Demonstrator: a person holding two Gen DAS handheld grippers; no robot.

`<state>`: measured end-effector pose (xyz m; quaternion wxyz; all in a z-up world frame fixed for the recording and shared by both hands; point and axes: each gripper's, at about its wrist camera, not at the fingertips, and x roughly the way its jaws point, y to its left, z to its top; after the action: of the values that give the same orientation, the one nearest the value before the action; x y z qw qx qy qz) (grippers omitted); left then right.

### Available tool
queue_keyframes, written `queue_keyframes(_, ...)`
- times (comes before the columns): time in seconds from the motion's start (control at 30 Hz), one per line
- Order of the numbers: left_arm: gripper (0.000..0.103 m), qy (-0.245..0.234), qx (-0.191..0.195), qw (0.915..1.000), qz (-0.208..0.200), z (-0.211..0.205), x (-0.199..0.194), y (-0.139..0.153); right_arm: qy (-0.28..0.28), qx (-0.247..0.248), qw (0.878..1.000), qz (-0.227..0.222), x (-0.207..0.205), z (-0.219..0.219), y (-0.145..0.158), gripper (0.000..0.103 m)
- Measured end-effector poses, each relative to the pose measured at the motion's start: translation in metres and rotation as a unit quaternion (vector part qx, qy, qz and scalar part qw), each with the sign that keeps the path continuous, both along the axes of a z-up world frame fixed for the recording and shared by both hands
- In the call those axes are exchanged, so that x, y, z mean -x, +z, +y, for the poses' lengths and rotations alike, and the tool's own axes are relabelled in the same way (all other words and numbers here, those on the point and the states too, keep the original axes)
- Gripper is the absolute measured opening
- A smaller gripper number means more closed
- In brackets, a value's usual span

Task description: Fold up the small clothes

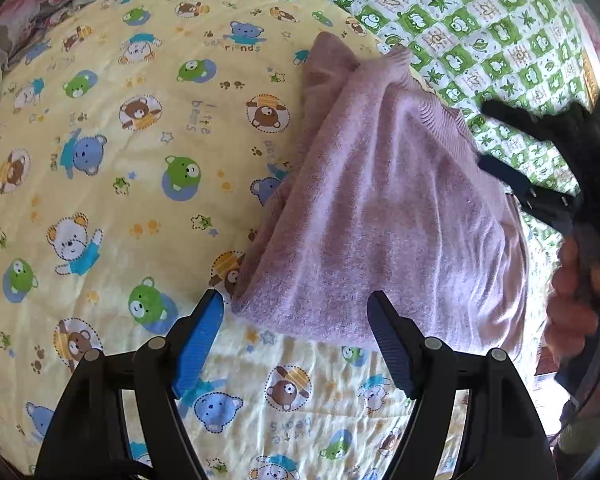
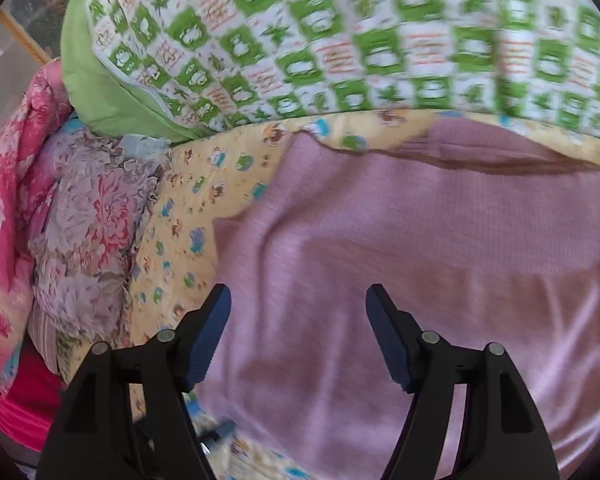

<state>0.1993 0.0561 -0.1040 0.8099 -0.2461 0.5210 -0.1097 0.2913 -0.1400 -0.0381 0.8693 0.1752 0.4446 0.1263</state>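
Yellow bear-print quilt point(image 1: 112, 184) covered most of the bed, its surface lightly wrinkled. Green-and-white checked quilt point(image 1: 480, 28) lay along its far edge, one corner turned back to show a plain green underside in the right wrist view. Pink and grey floral bedding point(image 2: 80, 232) was heaped at the left end of the bed.

Pink knitted garment point(image 1: 380, 208) lay folded on the yellow quilt, near the border with the green one; ribbed hem at its far end, near corner just ahead of the left gripper.

Left gripper point(image 1: 296, 312) hung over the garment's near corner, jaws well apart. The corner lay between the blue pads point(image 1: 198, 344), but neither pad pressed on it; nothing held.

Right gripper point(image 2: 298, 304) was above the garment's broad middle, jaws likewise wide and empty. That view was smeared by motion. From the left wrist view it showed at the right edge, a hand point(image 1: 572, 292) around its handle.
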Motion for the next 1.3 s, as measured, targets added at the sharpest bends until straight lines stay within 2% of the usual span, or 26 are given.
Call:
queue_keyframes(0.07,0.075,-0.001,0.011,0.9999,-0.005,0.003,0.0,-0.001,0.003,-0.003,1.0,0.012,-0.016,0.013,-0.003,0.079)
queue_keyframes(0.17,0.075,-0.002,0.018,0.9997,-0.015,0.008,-0.001,0.0,-0.008,0.008,0.999,0.038,-0.039,0.03,-0.01,0.08)
queue_keyframes(0.3,0.075,-0.002,0.03,0.9995,-0.006,0.01,-0.006,-0.005,-0.019,0.02,0.997,0.078,-0.067,0.053,-0.024,0.08)
queue_keyframes(0.43,0.075,0.004,0.042,0.9991,-0.006,0.011,-0.008,-0.01,-0.022,0.069,0.994,0.085,-0.081,0.078,-0.034,0.101)
queue_keyframes(0.53,0.07,0.0,0.035,0.9994,-0.01,0.007,-0.012,-0.012,-0.021,0.12,0.989,0.087,-0.087,0.089,-0.045,0.1)
queue_keyframes(0.57,0.066,-0.008,0.025,0.9996,-0.013,0.004,-0.015,-0.011,-0.024,0.124,0.989,0.081,-0.087,0.086,-0.047,0.095)
queue_keyframes(0.6,0.052,-0.013,0.017,0.9997,-0.013,-0.001,-0.016,-0.011,-0.031,0.131,0.988,0.077,-0.086,0.081,-0.046,0.088)
queue_keyframes(0.63,0.036,-0.025,0.009,0.9996,-0.011,-0.005,-0.02,-0.011,-0.035,0.133,0.988,0.077,-0.085,0.076,-0.045,0.07)
queue_keyframes(0.67,0.029,-0.032,0.01,0.9994,-0.009,-0.007,-0.022,-0.012,-0.036,0.126,0.988,0.077,-0.085,0.068,-0.044,0.055)
queue_keyframes(0.7,0.024,-0.038,0.01,0.9992,-0.01,-0.01,-0.024,-0.011,-0.032,0.11,0.99,0.077,-0.084,0.058,-0.041,0.049)
queue_keyframes(0.73,0.021,-0.042,0.006,0.9989,-0.016,-0.012,-0.025,-0.01,-0.029,0.095,0.992,0.076,-0.083,0.048,-0.038,0.03)
queue_keyframes(0.77,0.02,-0.049,0.0,0.9985,-0.027,-0.015,-0.026,-0.005,-0.027,0.078,0.994,0.076,-0.081,0.039,-0.035,0.018)
queue_keyframes(0.83,0.018,-0.055,-0.005,0.9976,-0.041,-0.02,-0.025,0.004,-0.02,0.034,0.996,0.074,-0.074,0.017,-0.028,0.017)
queue_keyframes(1.13,0.017,-0.102,-0.005,0.9886,-0.111,-0.057,-0.014,0.064,-0.028,-0.087,0.995,0.026,-0.022,-0.059,0.012,0.016)
queue_keyframes(1.3,0.016,-0.145,-0.003,0.9795,-0.14,-0.094,-0.008,0.089,-0.039,-0.097,0.995,0.0,0.008,-0.102,0.032,0.016)
